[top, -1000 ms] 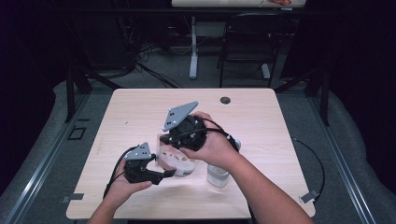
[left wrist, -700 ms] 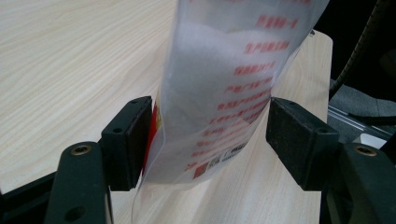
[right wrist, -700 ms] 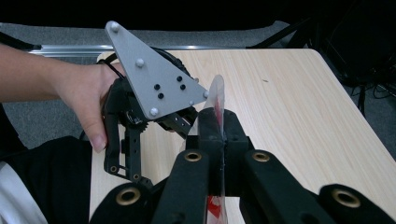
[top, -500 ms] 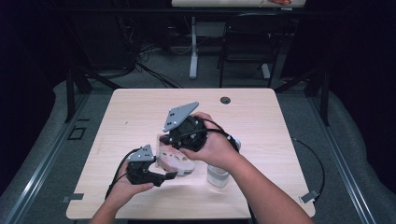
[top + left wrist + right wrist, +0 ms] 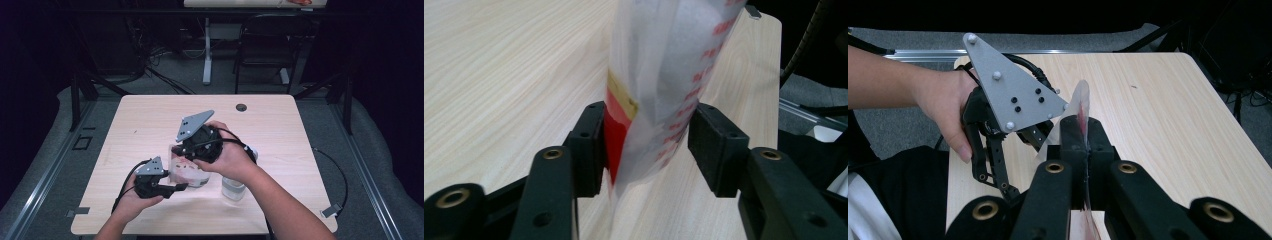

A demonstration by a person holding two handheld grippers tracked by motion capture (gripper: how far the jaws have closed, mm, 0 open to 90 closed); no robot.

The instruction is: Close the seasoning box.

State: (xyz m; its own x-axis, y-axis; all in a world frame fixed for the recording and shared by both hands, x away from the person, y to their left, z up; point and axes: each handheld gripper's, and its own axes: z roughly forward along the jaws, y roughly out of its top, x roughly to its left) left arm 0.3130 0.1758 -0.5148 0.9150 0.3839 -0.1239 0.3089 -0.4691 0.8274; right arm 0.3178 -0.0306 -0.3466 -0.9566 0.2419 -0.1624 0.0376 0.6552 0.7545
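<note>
Left tongs (image 5: 644,145) have just been closing around the bag (image 5: 659,85)

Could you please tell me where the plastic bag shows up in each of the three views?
High view: bag at lower centre, between both grippers.
Left gripper view: upright between the jaws, centre.
Right gripper view: thin edge pinched between the shut jaws, centre.
Shared landmark: the wooden table.

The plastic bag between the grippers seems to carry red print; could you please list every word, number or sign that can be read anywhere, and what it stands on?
Nothing can be read.
Plastic bag: a row of small red marks down its side in the left gripper view, too blurred to read.
Red and gold label inside the bag: no readable text.
Small container on the table: too small to tell.
</note>
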